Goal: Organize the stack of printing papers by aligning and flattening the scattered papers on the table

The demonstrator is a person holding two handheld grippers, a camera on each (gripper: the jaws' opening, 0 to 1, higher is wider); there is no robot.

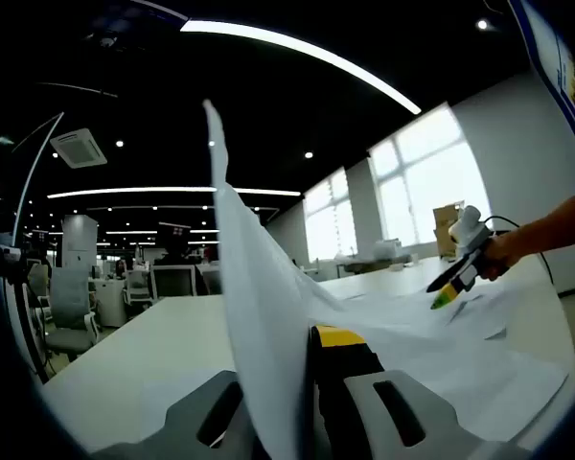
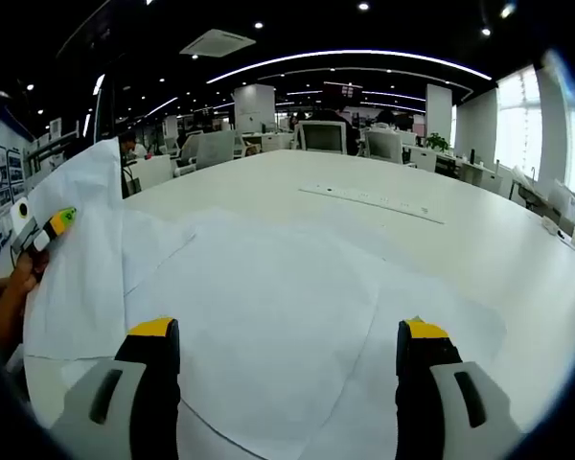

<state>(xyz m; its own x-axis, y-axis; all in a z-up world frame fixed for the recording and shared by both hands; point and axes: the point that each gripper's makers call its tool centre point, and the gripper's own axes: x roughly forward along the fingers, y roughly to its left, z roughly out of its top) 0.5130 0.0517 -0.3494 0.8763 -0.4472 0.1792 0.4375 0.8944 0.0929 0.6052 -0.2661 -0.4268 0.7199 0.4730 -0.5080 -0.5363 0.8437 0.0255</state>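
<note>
A sheet of paper (image 1: 259, 316) is pinched between the jaws of the left gripper (image 1: 302, 402) and lifted up at the near edge of the white table (image 2: 460, 230). More papers (image 2: 287, 316) are spread flat on the table. The right gripper (image 2: 287, 355) is held wide open above them.

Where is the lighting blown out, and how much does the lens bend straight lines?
Left gripper view: the bright windows are blown out white, and the lifted white paper sheet blurs near the lens. Right gripper view: even light on the white table, window glare at the right edge, and the ceiling light strips bow into arcs.
</note>
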